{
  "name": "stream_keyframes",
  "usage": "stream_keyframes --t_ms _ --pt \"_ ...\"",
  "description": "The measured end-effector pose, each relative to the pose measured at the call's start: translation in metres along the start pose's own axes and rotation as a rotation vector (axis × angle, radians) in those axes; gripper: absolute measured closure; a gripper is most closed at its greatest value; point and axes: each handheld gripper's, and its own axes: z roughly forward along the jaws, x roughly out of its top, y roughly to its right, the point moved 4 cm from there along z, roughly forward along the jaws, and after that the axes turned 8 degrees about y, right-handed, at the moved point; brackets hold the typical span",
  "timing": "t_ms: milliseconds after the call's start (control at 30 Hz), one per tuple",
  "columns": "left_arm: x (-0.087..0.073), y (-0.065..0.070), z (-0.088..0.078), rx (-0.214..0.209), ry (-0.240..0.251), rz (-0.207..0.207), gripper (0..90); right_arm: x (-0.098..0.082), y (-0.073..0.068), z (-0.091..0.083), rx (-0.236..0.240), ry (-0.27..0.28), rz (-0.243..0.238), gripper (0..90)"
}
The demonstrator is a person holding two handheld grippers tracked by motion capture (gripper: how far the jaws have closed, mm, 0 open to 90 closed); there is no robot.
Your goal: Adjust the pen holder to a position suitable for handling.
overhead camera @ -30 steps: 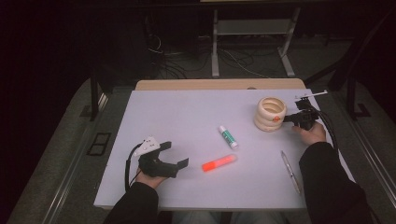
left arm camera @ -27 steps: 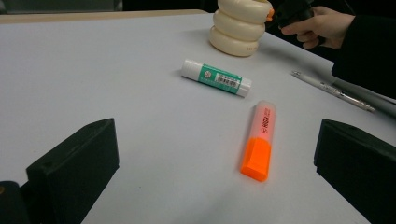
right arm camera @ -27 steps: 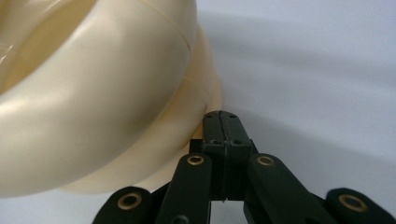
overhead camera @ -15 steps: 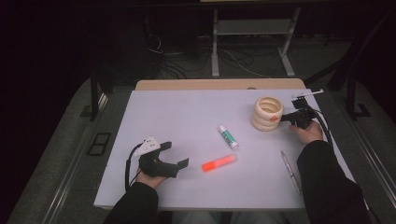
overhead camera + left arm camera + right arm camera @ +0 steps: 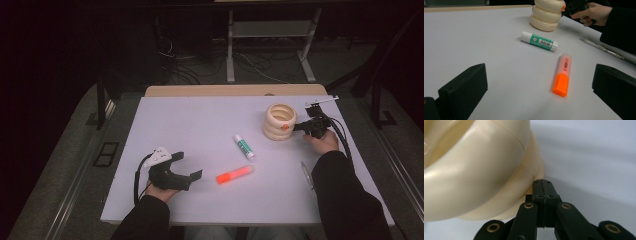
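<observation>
A cream ribbed ring-shaped holder [image 5: 280, 121] [image 5: 546, 15] [image 5: 474, 170] stands at the right rear of the white table top [image 5: 200, 125]. My right gripper [image 5: 300, 127] [image 5: 542, 182] is shut with nothing in it, its closed tips against the holder's lower side. A small orange spot [image 5: 284, 127] shows on the holder by those tips. My left gripper [image 5: 187, 166] [image 5: 540, 75] rests open at the front left. Ahead of its jaws and apart from them lies an orange highlighter [image 5: 235, 174] [image 5: 562, 75].
A white and green glue stick [image 5: 244, 146] [image 5: 539, 41] lies mid-table between highlighter and holder. A clear pen [image 5: 306, 172] [image 5: 601, 47] lies by the right forearm. A wooden table edge [image 5: 235, 91] runs behind the white top, with dark floor and cables beyond.
The right gripper and the cream holder have shifted slightly to the left together. The left gripper has not moved.
</observation>
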Motion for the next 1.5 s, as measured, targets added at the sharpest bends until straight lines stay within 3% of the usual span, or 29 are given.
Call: stream_keyframes --t_ms 333,600,1233,1500 --pt "0.000 0.000 -0.001 -0.001 0.003 -0.002 0.0 0.009 -0.030 0.018 0.023 -0.019 -0.028 89.1" --pt "0.000 0.001 -0.001 -0.004 0.004 0.000 0.0 0.010 -0.041 0.024 0.038 -0.022 -0.027 89.1" --pt "0.001 0.001 0.000 -0.005 0.004 0.000 0.0 0.010 -0.051 0.027 0.057 -0.024 -0.020 89.1" --pt "0.001 0.001 -0.001 -0.005 0.007 -0.001 0.0 0.011 -0.048 0.025 0.051 -0.023 -0.018 86.1"
